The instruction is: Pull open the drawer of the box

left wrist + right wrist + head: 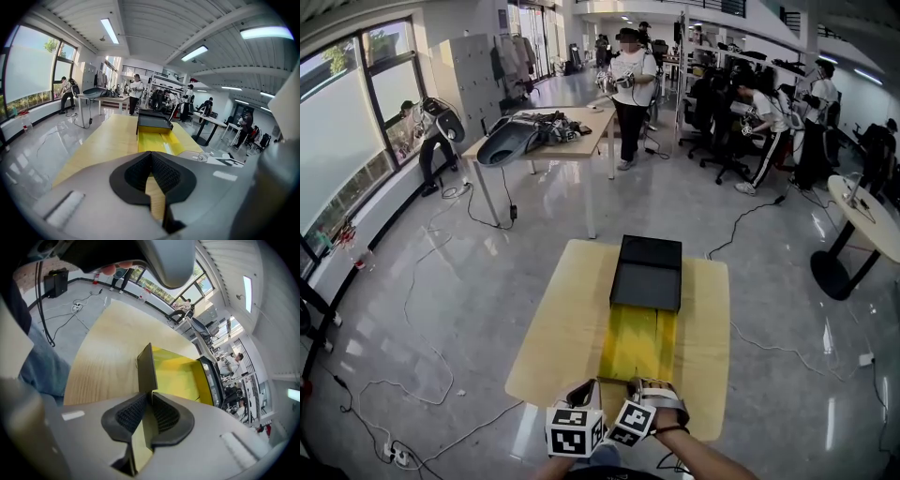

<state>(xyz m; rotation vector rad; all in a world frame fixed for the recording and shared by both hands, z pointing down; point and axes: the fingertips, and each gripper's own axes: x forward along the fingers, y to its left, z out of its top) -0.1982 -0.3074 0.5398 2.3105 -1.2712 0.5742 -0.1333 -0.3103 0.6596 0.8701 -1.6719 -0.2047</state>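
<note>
A black box [649, 270] stands at the far middle of a light wooden table [551, 330]. Its drawer [639, 343], yellow inside, is drawn out toward me. In the right gripper view, my right gripper [149, 401] is shut on the drawer's dark front panel [146, 367], with the yellow inside [180, 380] beyond. From the head view this gripper [643, 390] is at the drawer's near end. My left gripper [583, 397] sits beside it on the left. In the left gripper view, the left gripper [151, 174] is shut on nothing and faces the drawer [157, 140] and box [152, 121].
Cables [412, 309] trail over the glossy floor left of the table. A long table [551, 131] with gear stands behind, a round table [872, 220] at the right. A person [631, 94] stands far back, and others sit at the back right.
</note>
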